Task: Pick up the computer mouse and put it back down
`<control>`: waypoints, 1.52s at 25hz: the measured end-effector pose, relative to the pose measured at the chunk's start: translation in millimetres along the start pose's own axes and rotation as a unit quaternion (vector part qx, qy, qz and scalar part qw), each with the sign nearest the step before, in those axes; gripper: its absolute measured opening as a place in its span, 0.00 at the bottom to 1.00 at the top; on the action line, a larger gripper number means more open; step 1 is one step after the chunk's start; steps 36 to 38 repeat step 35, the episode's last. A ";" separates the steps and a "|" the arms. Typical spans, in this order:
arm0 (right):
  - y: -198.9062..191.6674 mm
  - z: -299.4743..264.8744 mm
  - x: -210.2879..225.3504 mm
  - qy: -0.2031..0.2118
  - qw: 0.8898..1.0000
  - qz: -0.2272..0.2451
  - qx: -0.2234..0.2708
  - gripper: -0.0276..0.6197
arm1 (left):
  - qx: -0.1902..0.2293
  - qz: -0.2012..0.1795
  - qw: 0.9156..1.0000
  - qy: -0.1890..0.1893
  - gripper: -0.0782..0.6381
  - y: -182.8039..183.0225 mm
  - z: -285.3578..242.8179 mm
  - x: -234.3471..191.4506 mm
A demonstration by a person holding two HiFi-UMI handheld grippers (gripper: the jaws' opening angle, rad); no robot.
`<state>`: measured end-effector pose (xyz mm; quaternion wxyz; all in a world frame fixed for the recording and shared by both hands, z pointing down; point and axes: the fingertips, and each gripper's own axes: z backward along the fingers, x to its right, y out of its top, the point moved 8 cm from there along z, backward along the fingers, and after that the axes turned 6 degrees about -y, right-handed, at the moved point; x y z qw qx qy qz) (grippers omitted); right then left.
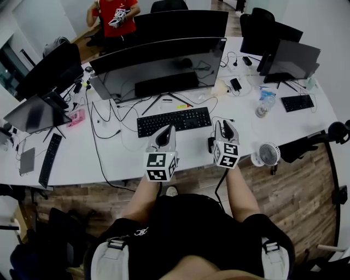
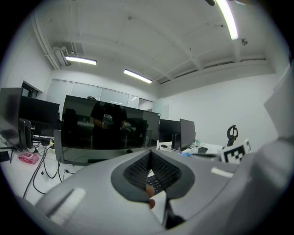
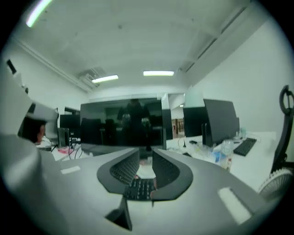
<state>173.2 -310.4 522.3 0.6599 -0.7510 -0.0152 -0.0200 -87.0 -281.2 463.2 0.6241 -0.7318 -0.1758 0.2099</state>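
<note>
In the head view a small dark thing (image 1: 211, 144), probably the computer mouse, lies on the white desk (image 1: 109, 158) near its front edge, right of the black keyboard (image 1: 174, 121). My right gripper (image 1: 226, 125) hovers just to its right, jaws a narrow gap apart with nothing between them; in the right gripper view (image 3: 145, 158) only the keyboard shows through the gap. My left gripper (image 1: 169, 130) hangs over the desk below the keyboard. Its jaw tips meet in the left gripper view (image 2: 149, 155), empty. Neither gripper view shows the mouse.
A wide dark monitor (image 1: 158, 65) stands behind the keyboard, with cables around its foot. A small white fan (image 1: 268, 154) sits at the desk's front right and a water bottle (image 1: 266, 104) further back. Another keyboard (image 1: 49, 158) lies at the left. A person in red (image 1: 116, 16) stands beyond the desks.
</note>
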 end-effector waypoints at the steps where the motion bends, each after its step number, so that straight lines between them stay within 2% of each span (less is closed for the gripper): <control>1: 23.9 8.1 -0.1 -0.004 0.999 -0.003 0.041 0.15 | 0.003 0.001 1.000 -0.002 0.18 0.7 -1.7 1.1; 3: 63.4 23.2 -0.4 -0.005 0.994 -0.009 0.106 0.05 | 0.008 0.004 1.000 -0.007 0.18 2.4 -4.8 2.7; 4: 77.9 29.3 -0.6 -0.003 0.992 -0.010 0.127 0.05 | 0.011 0.005 1.000 -0.009 0.18 3.3 -6.2 3.4; 8: 103.0 46.8 -0.3 0.002 0.987 -0.002 0.158 0.05 | 0.019 0.006 1.000 -0.013 0.18 6.8 -9.9 6.5; 13: 96.1 54.2 -2.1 -0.010 0.989 0.008 0.150 0.05 | 0.024 0.001 1.000 -0.018 0.18 10.1 -12.3 4.9; 38: 90.5 49.4 -30.0 0.010 0.989 0.002 0.146 0.05 | 0.034 0.000 0.999 -0.013 0.18 13.1 -0.1 -4.2</control>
